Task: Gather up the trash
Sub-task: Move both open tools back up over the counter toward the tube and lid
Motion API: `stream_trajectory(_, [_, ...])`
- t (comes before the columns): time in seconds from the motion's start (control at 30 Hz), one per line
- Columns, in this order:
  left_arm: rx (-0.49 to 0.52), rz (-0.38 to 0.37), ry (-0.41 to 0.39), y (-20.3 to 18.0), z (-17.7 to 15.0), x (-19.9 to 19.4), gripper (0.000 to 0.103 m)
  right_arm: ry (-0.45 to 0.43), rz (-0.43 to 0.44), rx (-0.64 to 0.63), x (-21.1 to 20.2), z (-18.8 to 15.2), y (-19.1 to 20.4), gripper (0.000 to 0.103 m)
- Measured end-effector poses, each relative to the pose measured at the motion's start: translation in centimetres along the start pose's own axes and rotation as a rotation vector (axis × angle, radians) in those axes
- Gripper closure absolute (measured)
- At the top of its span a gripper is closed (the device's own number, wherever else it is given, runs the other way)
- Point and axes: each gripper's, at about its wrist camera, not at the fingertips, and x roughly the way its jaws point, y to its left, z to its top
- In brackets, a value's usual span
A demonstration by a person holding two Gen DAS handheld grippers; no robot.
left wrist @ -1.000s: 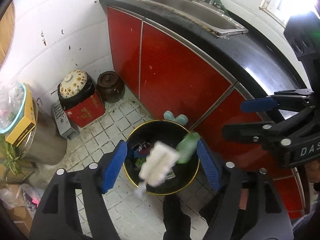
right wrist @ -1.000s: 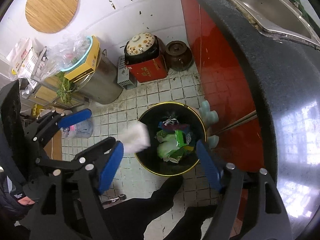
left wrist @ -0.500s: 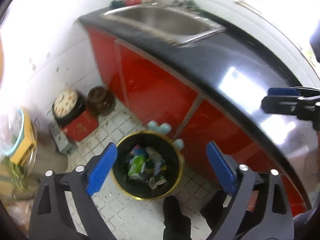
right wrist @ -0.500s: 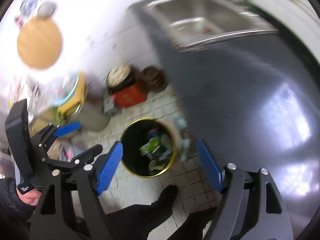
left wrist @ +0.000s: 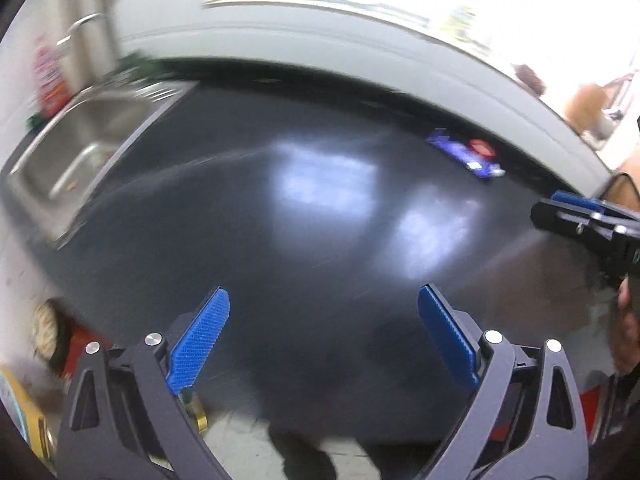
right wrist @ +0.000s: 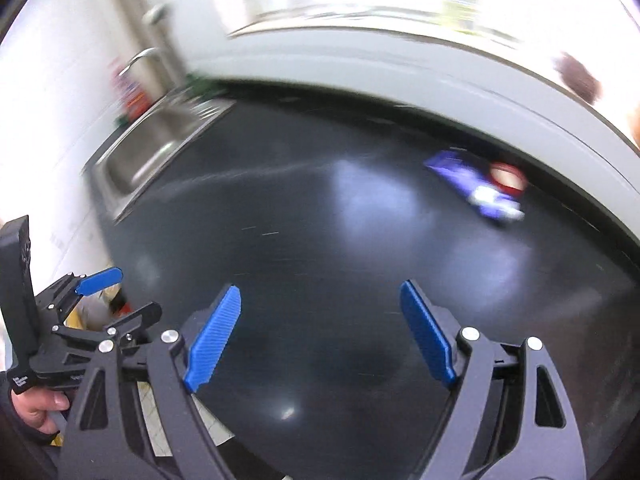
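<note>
Both views smeared. Left tongs [left wrist: 323,334] wide apart, nothing between; right tongs [right wrist: 320,332] empty too. Flat purple-blue wrapper [right wrist: 478,190] with small round red-and-white piece [right wrist: 507,176] far right on glossy black tabletop [right wrist: 320,240], well beyond. Risk: thin wrapper sliding away from the pads. Print unreadable.

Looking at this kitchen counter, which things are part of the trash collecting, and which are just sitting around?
Part of the job:
- purple wrapper, lying on the black countertop
- small red item beside it, too blurred to name
- left claw and right claw, both open and empty

Just there:
- steel sink
- faucet
- red bottle by the sink
</note>
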Motion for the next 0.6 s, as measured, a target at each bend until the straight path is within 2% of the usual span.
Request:
stream_trajectory(0.1, [0.075, -0.027, 0.006, -5.3, 2.1, 2.1, 0.010, -0.019, -0.031, 0.054, -1.2, -0.3, -5.0, 0.024])
stream_trajectory(0.27, [0.152, -0.037, 0.020, -11.7, 4.8, 4.9, 0.010, -0.030, -0.060, 0.096, -1.5, 0.3, -11.9, 0.024])
stream_trajectory(0.43, [0.143, -0.032, 0.049, -15.8, 7.7, 8.4, 0.010, -0.019, -0.059, 0.112, -0.7, 1.5, -15.6, 0.024])
stream_trajectory(0.6, [0.074, 0.013, 0.079, -19.5, 11.4, 13.3, 0.011, 0.007, -0.055, 0.116, 0.9, 2.3, -19.6, 0.024])
